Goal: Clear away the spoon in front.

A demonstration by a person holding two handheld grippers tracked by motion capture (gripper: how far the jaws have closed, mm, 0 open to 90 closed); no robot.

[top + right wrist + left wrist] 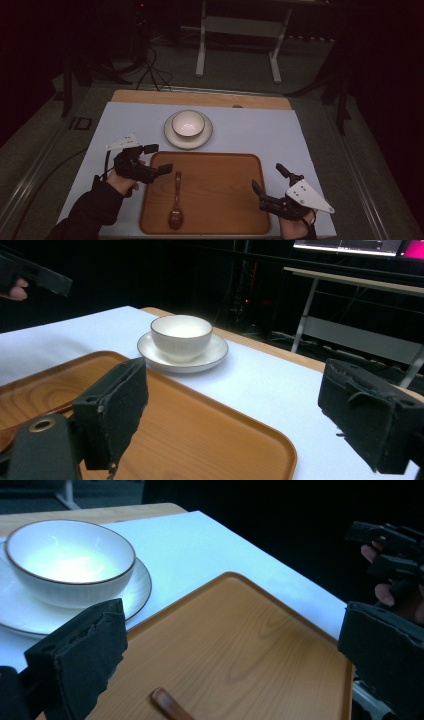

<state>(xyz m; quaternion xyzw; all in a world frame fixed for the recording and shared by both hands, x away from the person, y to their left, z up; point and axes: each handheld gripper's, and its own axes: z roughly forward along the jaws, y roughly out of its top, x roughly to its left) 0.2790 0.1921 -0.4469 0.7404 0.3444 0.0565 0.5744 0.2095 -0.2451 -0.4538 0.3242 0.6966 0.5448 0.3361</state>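
While both hands hover at the tray's edges with nothing held, the work looks to be at its reaching step: the left hand-held gripper (159, 159) stands with its jaws spread wide, empty, just over the near-left corner of the wooden tray (220, 165), and the wooden spoon (176, 204) lies just beyond and to the right of its tips. In the left gripper view the end of the spoon's handle (170, 707) shows low between the two black jaws, apart from both.

I judge the spoon to be the thing reached for. It lies flat on the tray, its long axis running nearly straight away from the person, bowl end toward the person and handle pointing away toward the bowl. The next move, as I read it, calls for the left hand-held gripper to come down over the slim handle with its jaws set across that axis, then to close; the handle is thin and low, so the tips must go nearly to the tray's surface.

The right hand-held gripper (270, 180) is also wide and empty, at the tray's near-right corner, well apart from the spoon.

Farther off, past the tray's far edge, a white bowl (188, 123) sits upright on a white saucer (170, 135) on the desk (260, 130).
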